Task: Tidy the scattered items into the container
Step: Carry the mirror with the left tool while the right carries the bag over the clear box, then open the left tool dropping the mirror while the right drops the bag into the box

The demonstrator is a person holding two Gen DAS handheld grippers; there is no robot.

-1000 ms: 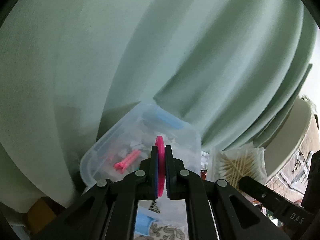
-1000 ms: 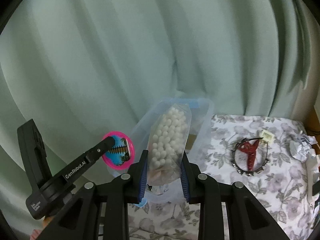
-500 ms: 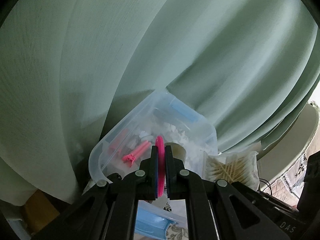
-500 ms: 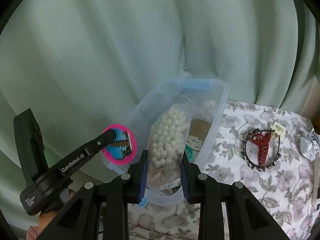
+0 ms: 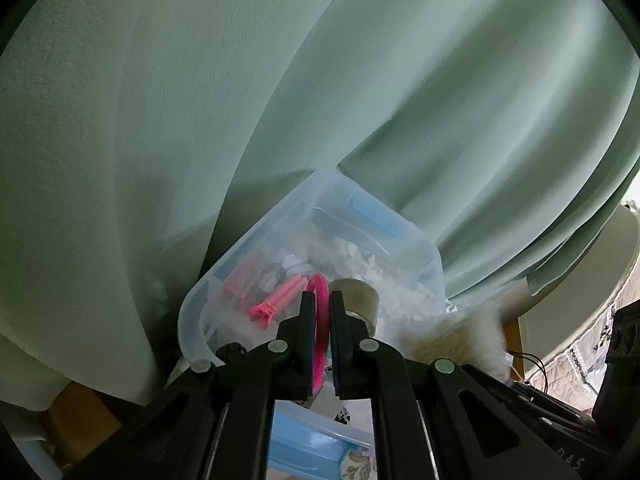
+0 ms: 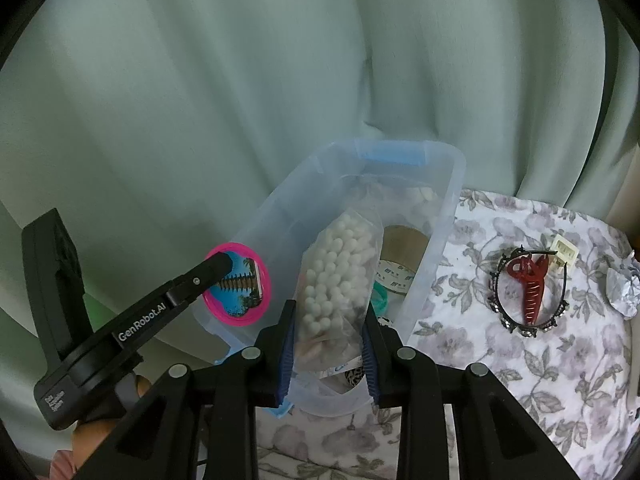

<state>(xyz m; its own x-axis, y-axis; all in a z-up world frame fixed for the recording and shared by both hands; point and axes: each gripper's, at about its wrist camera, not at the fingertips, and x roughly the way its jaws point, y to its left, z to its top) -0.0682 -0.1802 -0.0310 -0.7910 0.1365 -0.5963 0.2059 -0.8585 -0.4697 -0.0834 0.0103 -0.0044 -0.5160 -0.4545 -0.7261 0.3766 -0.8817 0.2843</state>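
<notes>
Green curtain [image 6: 200,100] behind — L gripper [image 5: 319,312] easing off pink disc [image 5: 318,308], R gripper [image 6: 329,332] pinching swab bag [image 6: 336,276] over bin [image 6: 448,184].

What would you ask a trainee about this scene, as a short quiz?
1. True or false: the red clip lies inside the box.
2. What is between the jaws of the right gripper? A: a tape roll. B: a bag of white beads. C: a foil ball.
3. Fill in: the jaws of the left gripper grip a disc with a ___ rim.

Key: 1 false, it lies on the cloth beside the box. 2 B. 3 pink.
</notes>
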